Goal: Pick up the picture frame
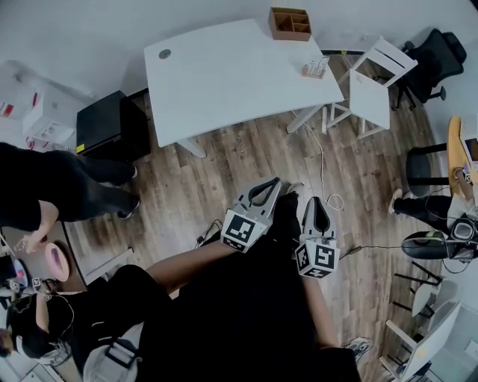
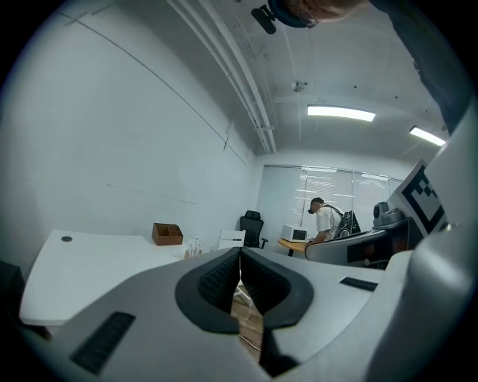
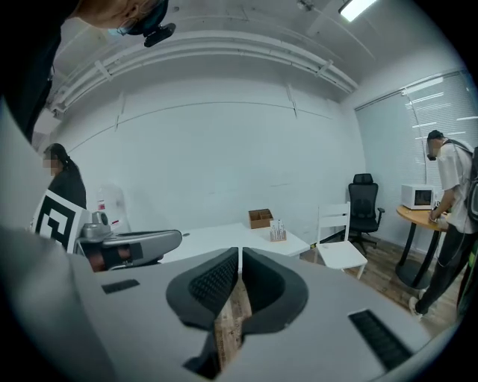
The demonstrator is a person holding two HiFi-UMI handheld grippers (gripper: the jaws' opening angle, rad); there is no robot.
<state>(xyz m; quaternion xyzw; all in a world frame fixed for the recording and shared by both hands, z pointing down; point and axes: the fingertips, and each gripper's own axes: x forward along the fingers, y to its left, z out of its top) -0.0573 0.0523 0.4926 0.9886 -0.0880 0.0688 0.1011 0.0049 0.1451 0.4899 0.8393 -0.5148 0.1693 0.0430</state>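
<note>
Nearest, low in the head view, the person holds both grippers close to the body over a wooden floor (image 1: 224, 179), side by side and just apart. The left gripper (image 1: 272, 182) is clenched: in its own view the left gripper's (image 2: 240, 254) two black pads meet at the tips with nothing between them. Only floor planks show through the gap lower down. The right gripper (image 1: 315, 200) is clenched in the same way. In the right gripper view its (image 3: 239, 252) tips touch and grasp nothing, again with only floor behind them. Neither touches anything but air.

A thin cable (image 1: 323, 160) trails over the floor ahead of the grippers towards a white table (image 1: 224, 74). A black cabinet (image 1: 108, 123) stands by the table's left end. A person in dark clothes (image 1: 67, 186) stands near it.

The picture frame (image 1: 315, 67), as far as it can be made out, is the small upright thing on a wooden foot. It stands at the table's right edge, well apart from both grippers. It shows small in the right gripper view (image 3: 278, 233), too small for detail. A wooden box (image 1: 290, 22) with compartments sits at the table's far right corner, beyond the frame.

Just beside the table's right edge is a white chair (image 1: 377, 82), and beyond that a black office chair (image 1: 437, 52). Farthest right, another person (image 3: 448, 194) bends over a round desk (image 3: 422, 216).
</note>
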